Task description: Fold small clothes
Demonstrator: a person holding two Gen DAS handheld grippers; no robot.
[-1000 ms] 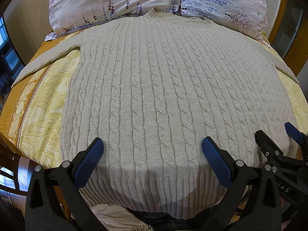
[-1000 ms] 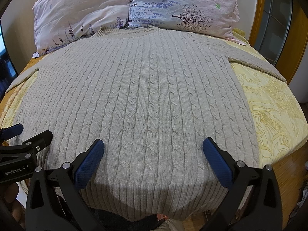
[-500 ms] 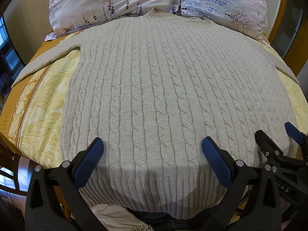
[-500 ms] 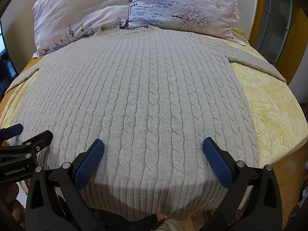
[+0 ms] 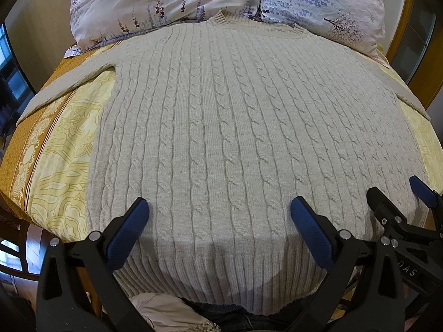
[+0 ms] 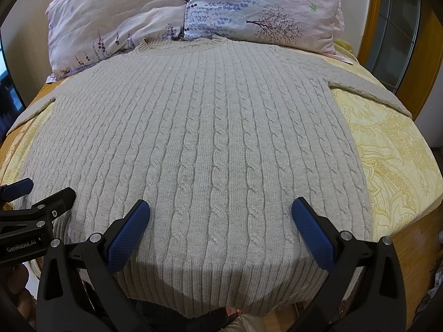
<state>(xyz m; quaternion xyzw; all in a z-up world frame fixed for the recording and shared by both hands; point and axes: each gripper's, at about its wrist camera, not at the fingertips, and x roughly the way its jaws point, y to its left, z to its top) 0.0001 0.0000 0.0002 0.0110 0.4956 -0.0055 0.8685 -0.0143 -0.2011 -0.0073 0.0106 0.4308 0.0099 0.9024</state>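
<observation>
Beige cable-knit sweater [image 5: 235, 138] lies flat, sleeves spread, on my bed [image 5: 55, 166]; left claw [image 5: 218, 227] and right claw [image 6: 220, 228] gape wide, empty.

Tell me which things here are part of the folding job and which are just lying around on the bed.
Part of the job:
- cable-knit sweater, spread flat, unfolded
- left gripper, open, above the hem
- right gripper, open, above the hem

Just lying about:
- two floral pillows behind the collar
- yellow bedspread underneath
</observation>
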